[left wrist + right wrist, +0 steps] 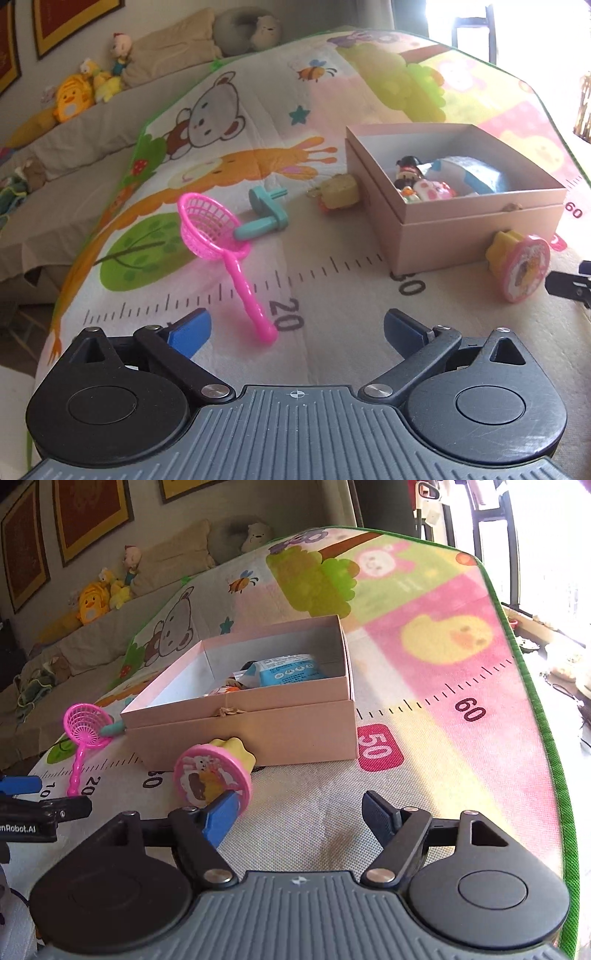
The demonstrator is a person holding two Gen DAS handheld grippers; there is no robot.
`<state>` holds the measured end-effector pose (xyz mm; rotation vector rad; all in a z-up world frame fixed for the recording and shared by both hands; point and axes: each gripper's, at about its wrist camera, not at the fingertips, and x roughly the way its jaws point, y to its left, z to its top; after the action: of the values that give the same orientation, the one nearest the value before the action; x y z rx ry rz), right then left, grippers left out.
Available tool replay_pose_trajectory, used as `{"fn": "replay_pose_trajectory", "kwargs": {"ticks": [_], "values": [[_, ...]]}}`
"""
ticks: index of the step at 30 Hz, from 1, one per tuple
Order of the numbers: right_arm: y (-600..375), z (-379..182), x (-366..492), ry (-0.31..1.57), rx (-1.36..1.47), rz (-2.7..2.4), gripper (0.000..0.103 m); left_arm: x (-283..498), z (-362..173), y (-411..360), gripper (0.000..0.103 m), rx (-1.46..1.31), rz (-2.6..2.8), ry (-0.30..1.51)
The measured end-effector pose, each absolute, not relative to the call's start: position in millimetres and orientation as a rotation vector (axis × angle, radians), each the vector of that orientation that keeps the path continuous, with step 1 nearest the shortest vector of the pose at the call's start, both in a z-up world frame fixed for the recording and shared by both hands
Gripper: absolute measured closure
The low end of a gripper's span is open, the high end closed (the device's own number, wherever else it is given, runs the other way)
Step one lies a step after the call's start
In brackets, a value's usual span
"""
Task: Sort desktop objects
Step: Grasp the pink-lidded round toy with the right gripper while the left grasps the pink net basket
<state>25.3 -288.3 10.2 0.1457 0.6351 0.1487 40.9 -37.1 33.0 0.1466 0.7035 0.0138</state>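
A pink open box (461,225) stands on the play mat and holds a small figure (408,170), a pink pig toy (436,190) and a blue-white packet (476,173). The box also shows in the right wrist view (258,731). A pink toy net (218,236), a teal crank toy (264,218) and a yellow toy (338,190) lie left of the box. A pink and yellow round toy (521,266) leans at the box's front; it also shows in the right wrist view (214,775). My left gripper (295,328) is open near the net's handle. My right gripper (299,816) is open just before the round toy.
The colourful play mat (443,709) covers the table, with its green edge (554,738) at the right. A sofa with plush toys (81,92) runs along the left behind the table. My left gripper's tip (22,794) shows at the right wrist view's left edge.
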Motion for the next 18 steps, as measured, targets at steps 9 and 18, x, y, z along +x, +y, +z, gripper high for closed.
{"fn": "replay_pose_trajectory", "kwargs": {"ticks": [9, 18], "values": [[-274, 13, 21, 0.613, 0.069, 0.205, 0.023, 118, 38, 18, 0.002, -0.034, 0.203, 0.762], [-271, 8, 29, 0.661, 0.062, 0.209, 0.023, 149, 35, 43, 0.078, -0.053, 0.215, 0.788]]}}
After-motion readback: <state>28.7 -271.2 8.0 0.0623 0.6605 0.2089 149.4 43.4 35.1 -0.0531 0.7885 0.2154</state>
